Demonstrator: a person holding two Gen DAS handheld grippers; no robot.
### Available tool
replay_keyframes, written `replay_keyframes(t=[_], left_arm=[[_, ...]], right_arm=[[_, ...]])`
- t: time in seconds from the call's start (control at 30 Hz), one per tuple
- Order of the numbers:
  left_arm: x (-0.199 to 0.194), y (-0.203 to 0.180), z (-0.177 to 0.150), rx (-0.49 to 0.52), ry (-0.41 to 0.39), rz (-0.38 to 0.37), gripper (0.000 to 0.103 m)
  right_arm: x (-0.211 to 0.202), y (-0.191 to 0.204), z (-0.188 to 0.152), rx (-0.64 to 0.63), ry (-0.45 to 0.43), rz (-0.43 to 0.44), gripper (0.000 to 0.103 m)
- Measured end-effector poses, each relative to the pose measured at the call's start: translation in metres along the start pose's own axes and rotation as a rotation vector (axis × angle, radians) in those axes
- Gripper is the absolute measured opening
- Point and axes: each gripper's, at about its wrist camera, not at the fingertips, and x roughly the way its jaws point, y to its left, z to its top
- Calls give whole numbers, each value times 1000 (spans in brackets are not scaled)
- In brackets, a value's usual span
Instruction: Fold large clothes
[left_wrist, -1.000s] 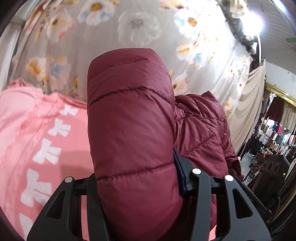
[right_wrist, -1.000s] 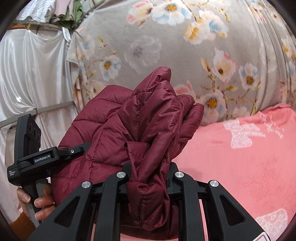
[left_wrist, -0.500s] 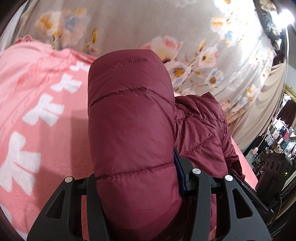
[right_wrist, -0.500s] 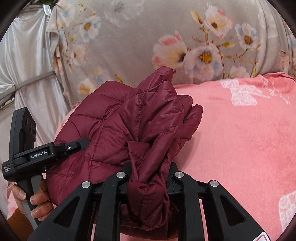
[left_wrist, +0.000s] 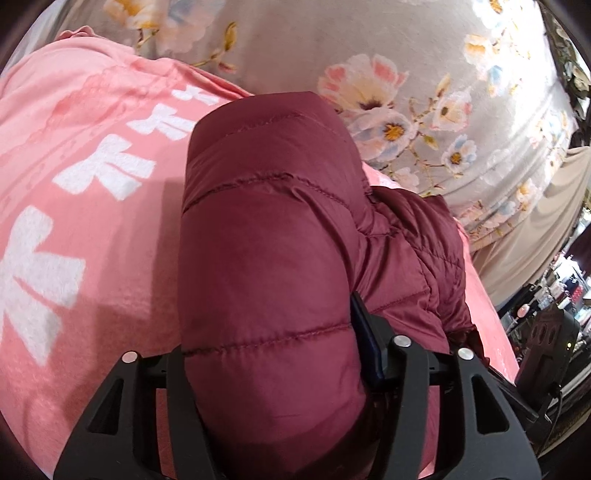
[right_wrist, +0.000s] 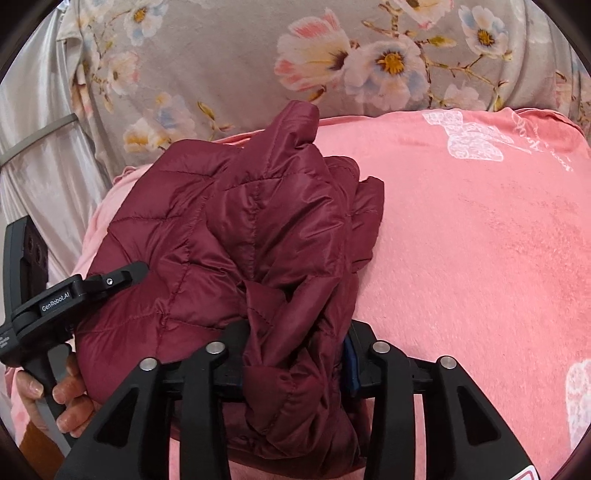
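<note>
We hold a bundled maroon quilted puffer jacket (left_wrist: 266, 266) over a pink fleece blanket with white bow prints (right_wrist: 480, 240). Left hand-held gripper (left_wrist: 273, 373) and right hand-held gripper (right_wrist: 295, 354) each pinch its padding; its long axis runs away from us, toward a grey floral cloth (right_wrist: 229, 55).

Left gripper (left_wrist: 273, 373): clamped on jacket (left_wrist: 266, 258).
Right gripper (right_wrist: 295, 354): clamped on jacket.
Left hand (right_wrist: 55, 398): wraps handle.

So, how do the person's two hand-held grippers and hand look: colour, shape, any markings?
Both are matte black plastic. The right hand-held gripper and the left hand-held gripper have angular, cut-out finger frames with silver screw heads and dark blue pads. From the right wrist view, the left one reads "GenRobot.AI" in white. The bare hand shows no sleeve.
</note>
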Motion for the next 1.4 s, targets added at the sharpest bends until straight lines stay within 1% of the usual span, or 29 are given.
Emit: replay_keyframes(t=[0.03, 0.07, 0.1, 0.17, 0.2, 0.23, 0.27, 0.3, 0.33, 0.37, 0.47, 0.5, 0.57, 0.63, 0.67, 0.77, 0.87, 0.97, 1.13, 1.4], left_arm=[[-2, -3, 0, 6, 4, 44, 63], [-4, -7, 0, 10, 6, 79, 67], [-9, -11, -1, 14, 7, 113, 68], [-22, -19, -2, 10, 7, 207, 76], [-32, -26, -2, 16, -6, 265, 77], [-40, -31, -2, 26, -16, 307, 77], [-47, -37, -3, 42, -28, 353, 77], [-57, -48, -3, 68, -49, 415, 77], [-63, -55, -4, 83, -58, 445, 77], [-69, -62, -5, 94, -65, 466, 77], [-84, -81, -6, 88, -89, 487, 77], [-87, -87, -6, 93, -96, 493, 77], [-89, -99, -9, 124, -113, 531, 77], [-83, -107, -12, 156, -114, 578, 77], [-79, -108, -13, 160, -106, 589, 76], [-64, -102, -20, 142, -65, 597, 76], [-50, -93, -29, 126, -25, 607, 76], [-40, -83, -37, 102, -3, 600, 76], [-30, -80, -46, 104, -1, 612, 77], [-18, -80, -57, 134, -33, 656, 78]], right_arm=[[-7, -1, -3, -7, -9, -21, 51], [-14, -2, -5, -13, -18, -32, 54], [-28, -3, -9, -29, -38, -44, 55], [-47, -3, -13, -62, -79, -76, 55], [-58, -1, -16, -84, -105, -89, 55], [-71, 3, -18, -111, -140, -99, 55], [-79, 6, -18, -128, -163, -103, 51], [-87, 11, -18, -145, -185, -101, 48], [-95, 18, -17, -166, -207, -96, 35], [-100, 24, -15, -185, -221, -95, 25], [-104, 43, -12, -255, -253, -100, 14], [-101, 47, -12, -274, -249, -105, 12], [-88, 49, -15, -281, -217, -109, 7], [-77, 45, -18, -264, -190, -120, 6], [-73, 43, -20, -254, -178, -128, 6], [-57, 33, -23, -222, -127, -139, 5], [-44, 23, -27, -184, -70, -128, 5], [-33, 19, -28, -163, -15, -129, 3], [-19, 17, -31, -152, 46, -135, 3], [-10, 18, -33, -155, 97, -137, 2]])
